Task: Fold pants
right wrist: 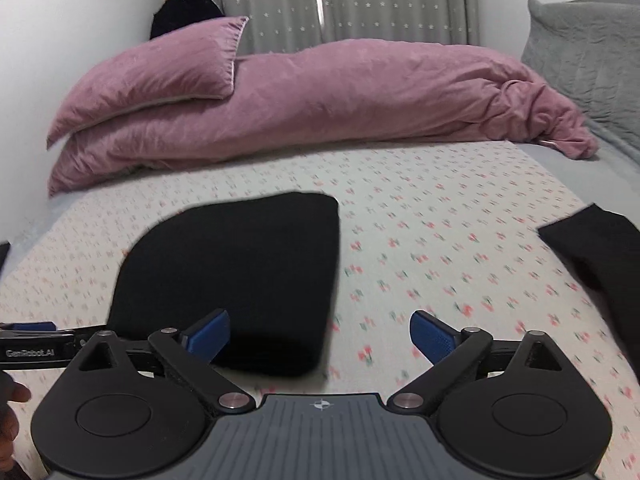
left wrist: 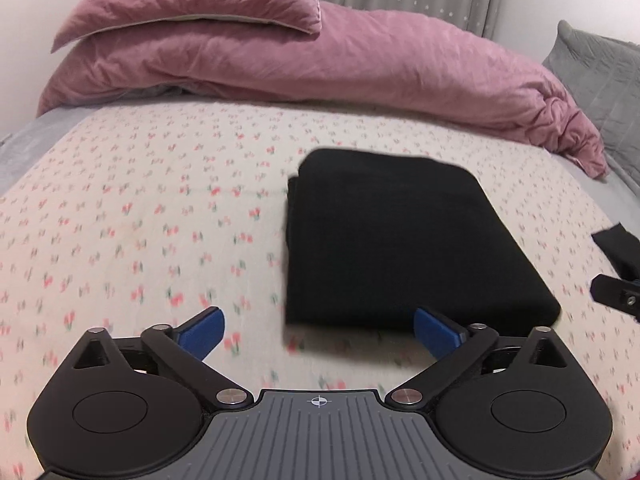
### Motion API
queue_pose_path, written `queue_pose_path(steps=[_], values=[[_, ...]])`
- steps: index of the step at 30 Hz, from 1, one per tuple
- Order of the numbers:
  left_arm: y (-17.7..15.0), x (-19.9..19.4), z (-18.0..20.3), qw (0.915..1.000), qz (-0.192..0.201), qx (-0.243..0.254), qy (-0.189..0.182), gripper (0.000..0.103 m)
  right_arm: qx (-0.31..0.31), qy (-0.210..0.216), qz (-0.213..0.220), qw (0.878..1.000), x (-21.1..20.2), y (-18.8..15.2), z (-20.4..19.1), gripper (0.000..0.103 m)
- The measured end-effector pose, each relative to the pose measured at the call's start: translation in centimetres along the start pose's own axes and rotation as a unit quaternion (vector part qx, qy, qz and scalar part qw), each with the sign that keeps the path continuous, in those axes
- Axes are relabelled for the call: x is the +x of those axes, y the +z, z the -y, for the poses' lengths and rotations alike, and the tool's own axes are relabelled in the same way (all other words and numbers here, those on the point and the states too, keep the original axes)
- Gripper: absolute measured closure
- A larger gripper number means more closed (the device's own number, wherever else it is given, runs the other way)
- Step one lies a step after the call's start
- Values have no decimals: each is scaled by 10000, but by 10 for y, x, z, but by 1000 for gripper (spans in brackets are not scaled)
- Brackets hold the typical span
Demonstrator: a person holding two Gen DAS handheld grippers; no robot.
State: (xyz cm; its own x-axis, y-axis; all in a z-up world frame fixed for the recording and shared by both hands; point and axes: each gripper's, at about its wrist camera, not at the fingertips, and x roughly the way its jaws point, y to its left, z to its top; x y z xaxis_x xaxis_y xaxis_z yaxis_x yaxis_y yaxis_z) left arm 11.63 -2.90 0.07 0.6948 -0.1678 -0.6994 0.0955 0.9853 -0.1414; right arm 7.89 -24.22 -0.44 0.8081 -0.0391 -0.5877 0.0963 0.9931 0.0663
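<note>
The black pants [left wrist: 404,240] lie folded into a compact rectangle on the floral bedspread [left wrist: 140,208]. They also show in the right wrist view [right wrist: 236,276]. My left gripper [left wrist: 319,332] is open and empty, just in front of the pants' near edge. My right gripper [right wrist: 320,334] is open and empty, with its left finger over the pants' near right corner. The right gripper shows at the right edge of the left wrist view [left wrist: 618,294]. The left gripper shows at the left edge of the right wrist view [right wrist: 36,340].
A pink duvet [left wrist: 340,68] and pink pillow [left wrist: 192,0] lie along the back of the bed. A grey pillow [right wrist: 588,52] stands at the far right. Another black garment [right wrist: 600,248] lies at the right. Grey curtains [right wrist: 360,0] hang behind.
</note>
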Motion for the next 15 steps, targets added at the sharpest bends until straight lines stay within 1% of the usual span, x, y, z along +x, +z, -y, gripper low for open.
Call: queue_pose_path(steps=[2, 4, 5, 6, 7, 9, 10, 13, 15], values=[[-12, -5, 8, 9999, -53, 79, 55, 0, -78, -146, 15, 9999, -2, -11, -4, 4], [-20, -6, 16, 9994, -140, 170, 284, 0, -176, -329, 39, 9993, -2, -21, -7, 4], [-25, -7, 21, 9988, -127, 218, 429, 0, -290, -450, -22, 9986, 0, -25, -10, 4], [-29, -10, 24, 9986, -61, 223, 486, 0, -423, -543, -100, 9976, 1, -28, -12, 4], [-32, -11, 25, 9987, -39, 213, 467, 0, -558, -608, -150, 9965, 3, -30, -15, 4], [-35, -13, 26, 9990, -62, 204, 400, 0, -653, -674, -136, 9955, 2, -35, -17, 4], [-37, -13, 27, 9988, -47, 227, 424, 0, -641, -684, -118, 9955, 2, -35, -17, 4], [-42, -9, 30, 9969, 12, 404, 676, 0, -646, -601, -116, 9960, 6, -37, -18, 4], [-45, -3, 30, 9960, -35, 425, 780, 0, -680, -647, -125, 9955, 10, -40, -20, 4]])
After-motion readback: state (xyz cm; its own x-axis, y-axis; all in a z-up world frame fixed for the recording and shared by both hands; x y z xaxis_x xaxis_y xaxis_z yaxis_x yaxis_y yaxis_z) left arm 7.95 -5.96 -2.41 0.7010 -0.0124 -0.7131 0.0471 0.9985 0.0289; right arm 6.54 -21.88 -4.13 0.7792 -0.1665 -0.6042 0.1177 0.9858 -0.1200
